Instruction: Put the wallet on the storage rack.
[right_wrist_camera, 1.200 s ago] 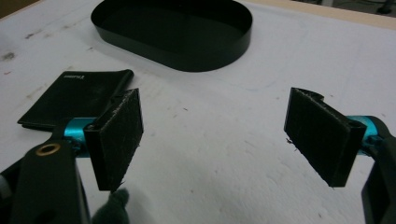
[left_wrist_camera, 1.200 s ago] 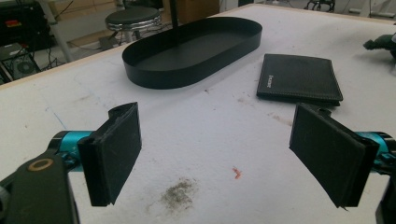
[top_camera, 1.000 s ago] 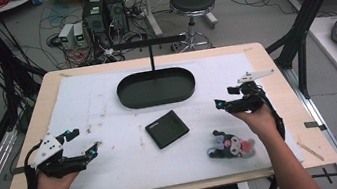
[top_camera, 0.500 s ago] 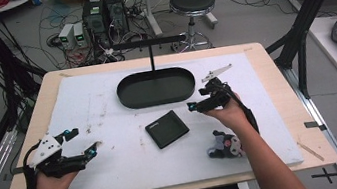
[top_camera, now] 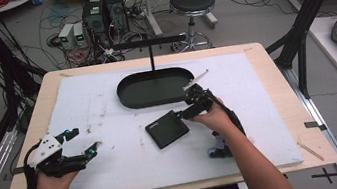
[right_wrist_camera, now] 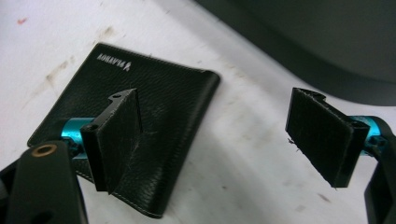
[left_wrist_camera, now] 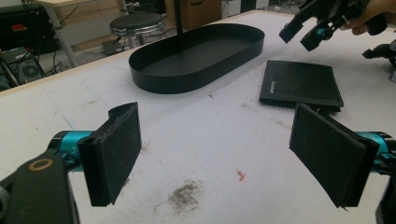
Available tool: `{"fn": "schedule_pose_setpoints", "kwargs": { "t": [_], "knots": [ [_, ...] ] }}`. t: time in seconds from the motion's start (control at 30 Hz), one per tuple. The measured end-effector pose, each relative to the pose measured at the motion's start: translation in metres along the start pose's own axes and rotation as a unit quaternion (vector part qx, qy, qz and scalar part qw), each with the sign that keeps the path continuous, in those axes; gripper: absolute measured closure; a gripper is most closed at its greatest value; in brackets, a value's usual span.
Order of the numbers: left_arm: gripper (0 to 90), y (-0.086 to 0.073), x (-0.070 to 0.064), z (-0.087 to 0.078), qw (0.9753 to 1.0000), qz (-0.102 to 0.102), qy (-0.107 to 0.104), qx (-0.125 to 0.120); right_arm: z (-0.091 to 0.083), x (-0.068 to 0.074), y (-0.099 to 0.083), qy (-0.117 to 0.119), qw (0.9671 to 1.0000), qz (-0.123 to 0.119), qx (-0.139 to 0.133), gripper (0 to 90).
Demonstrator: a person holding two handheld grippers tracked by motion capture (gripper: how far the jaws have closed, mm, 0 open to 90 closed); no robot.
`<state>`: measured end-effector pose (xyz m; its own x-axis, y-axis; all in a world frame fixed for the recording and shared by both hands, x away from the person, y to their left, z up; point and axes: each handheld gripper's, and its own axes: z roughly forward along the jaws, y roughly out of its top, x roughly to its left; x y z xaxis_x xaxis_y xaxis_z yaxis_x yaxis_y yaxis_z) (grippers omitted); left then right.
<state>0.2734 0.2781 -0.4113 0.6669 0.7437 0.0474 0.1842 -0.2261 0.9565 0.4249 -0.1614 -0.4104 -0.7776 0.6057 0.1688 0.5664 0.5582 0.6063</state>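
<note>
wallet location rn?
The black wallet lies flat on the white mat near the table's middle in the high view, just in front of the black oval tray. The open right gripper hovers over its right edge.

Since the earlier pictures we see the right gripper (top_camera: pixel 185 110) travel from near the right edge of the table (top_camera: pixel 277 88) toward its middle, passing along the black tray (top_camera: pixel 155 87). Now it hangs over the right edge of the black wallet (top_camera: pixel 167 129), jaws spread wide.
</note>
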Motion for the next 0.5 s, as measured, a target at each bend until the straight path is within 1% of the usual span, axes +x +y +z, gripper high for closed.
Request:
{"fn": "schedule_pose_setpoints", "kwargs": {
  "t": [0.03,0.1,0.2,0.23,0.27,0.3,0.33,0.37,0.4,0.43,0.47,0.5],
  "knots": [
    [16.8,0.0,0.0,0.0,1.0,0.0,0.0,0.001,0.004,0.002,0.0,0.003,0.9999,-0.001,0.01,18.8],
    [16.8,0.0,0.0,0.0,1.0,0.001,0.0,0.001,0.009,0.003,0.0,0.007,0.9997,-0.006,0.021,18.8],
    [16.7,0.0,0.0,0.0,1.0,0.001,0.001,0.001,0.016,0.006,0.0,0.012,0.9994,-0.002,0.033,18.8],
    [16.7,0.0,0.0,0.0,1.0,0.001,0.0,0.001,0.016,0.006,0.0,0.012,0.9994,-0.002,0.033,18.8],
    [16.8,0.0,0.0,0.0,1.0,0.001,0.0,0.002,0.022,0.008,0.0,0.017,0.9988,-0.003,0.045,19.4],
    [16.7,0.0,0.0,0.0,1.0,0.001,0.0,0.002,0.022,0.008,0.0,0.017,0.9988,-0.003,0.045,19.4],
    [16.8,0.0,0.0,0.001,1.0,0.002,0.0,0.003,0.026,0.01,-0.001,0.024,0.998,-0.007,0.058,23.5],
    [16.8,0.0,0.0,0.001,1.0,0.002,0.001,0.004,0.026,0.013,0.0,0.018,0.9981,-0.007,0.058,26.1],
    [16.8,0.0,-0.001,0.001,1.0,0.001,0.001,0.004,0.026,0.013,0.0,0.021,0.998,-0.011,0.059,33.0],
    [16.8,0.0,-0.001,0.001,1.0,0.001,0.001,0.004,0.025,0.012,-0.001,0.042,0.9974,-0.009,0.058,42.9],
    [16.8,-0.001,-0.001,0.002,1.0,0.002,0.0,0.004,0.025,0.012,-0.001,0.047,0.9972,-0.005,0.057,44.3],
    [16.8,-0.001,-0.001,0.002,1.0,0.003,0.0,0.005,0.025,0.012,-0.001,0.045,0.9974,-0.004,0.056,48.5]
  ]
}}
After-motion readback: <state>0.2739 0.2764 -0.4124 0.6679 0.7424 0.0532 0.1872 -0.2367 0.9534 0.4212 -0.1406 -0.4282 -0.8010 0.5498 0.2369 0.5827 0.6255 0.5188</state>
